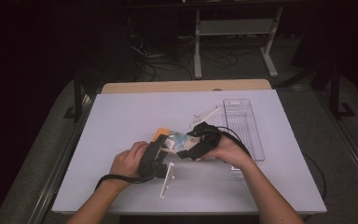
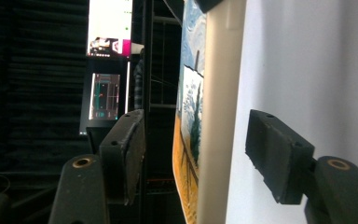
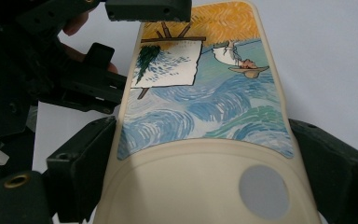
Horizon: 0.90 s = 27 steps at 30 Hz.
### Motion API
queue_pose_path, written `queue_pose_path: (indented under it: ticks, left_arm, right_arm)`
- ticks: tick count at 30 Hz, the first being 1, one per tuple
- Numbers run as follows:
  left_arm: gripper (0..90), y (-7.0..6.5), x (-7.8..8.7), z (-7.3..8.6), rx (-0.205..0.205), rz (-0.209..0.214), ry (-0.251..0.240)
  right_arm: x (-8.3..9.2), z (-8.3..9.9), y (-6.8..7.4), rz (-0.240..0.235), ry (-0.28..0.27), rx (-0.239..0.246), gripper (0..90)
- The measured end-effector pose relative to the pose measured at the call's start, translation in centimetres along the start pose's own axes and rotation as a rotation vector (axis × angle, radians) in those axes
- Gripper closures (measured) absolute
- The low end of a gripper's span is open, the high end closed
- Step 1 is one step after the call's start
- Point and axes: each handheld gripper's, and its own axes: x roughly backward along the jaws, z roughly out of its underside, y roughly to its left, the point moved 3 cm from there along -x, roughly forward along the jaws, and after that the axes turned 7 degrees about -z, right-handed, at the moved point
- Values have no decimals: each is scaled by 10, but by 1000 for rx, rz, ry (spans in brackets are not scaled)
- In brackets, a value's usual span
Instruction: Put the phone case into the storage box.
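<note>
A cream phone case [image 1: 175, 139] printed with blue swirls, an orange sky and an easel is held just above the white table. My right gripper [image 1: 189, 148] is shut on it, one black pad pressed on each long side [image 3: 205, 140]. The case [image 3: 200, 102] runs away from this gripper towards the left gripper [image 3: 126, 39] at its far end. My left gripper [image 1: 156, 150] straddles that orange end. In the left gripper view the case [image 2: 214, 116] stands edge-on between the jaws [image 2: 191, 154], with a gap on either side, so this gripper is open.
A clear plastic tray [image 1: 242, 128] lies on the table [image 1: 121, 116] to the right of the hands. One clear acrylic strip [image 1: 166, 179] stands near the front edge; another [image 1: 205, 114] lies behind the case. Lit screens [image 2: 107, 28] glow in the dark room.
</note>
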Motion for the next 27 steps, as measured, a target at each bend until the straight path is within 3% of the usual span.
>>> queue_pose_path:
  ticks: [27]
  left_arm:
    - [719, 0, 2, -6, -53, 13, -14]
  right_arm:
    - [-2, -1, 0, -12, -8, -14, 109]
